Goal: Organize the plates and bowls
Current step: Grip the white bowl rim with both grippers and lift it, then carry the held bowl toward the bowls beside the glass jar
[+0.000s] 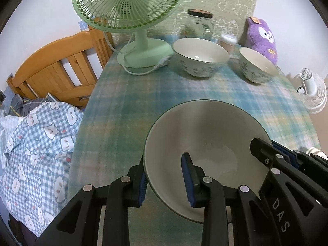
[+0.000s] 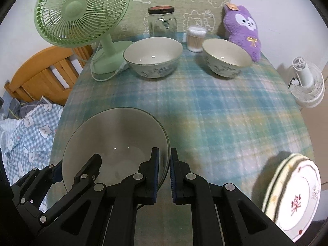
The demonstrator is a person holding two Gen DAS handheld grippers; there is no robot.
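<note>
Both claws clamp one large bowl (image 1: pixel 205 153): left claw (image 1: pixel 164 182) on its left rim, right claw (image 2: pixel 164 176) opposite. Two bowls (image 2: pixel 152 56) stand farther ahead on the bench (image 2: pixel 205 112).

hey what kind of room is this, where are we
Most likely a bedroom or small living space in a home. A wooden bed frame with checked bedding stands right beside the table, which carries a green desk fan, a purple plush toy and ceramic bowls.
</note>
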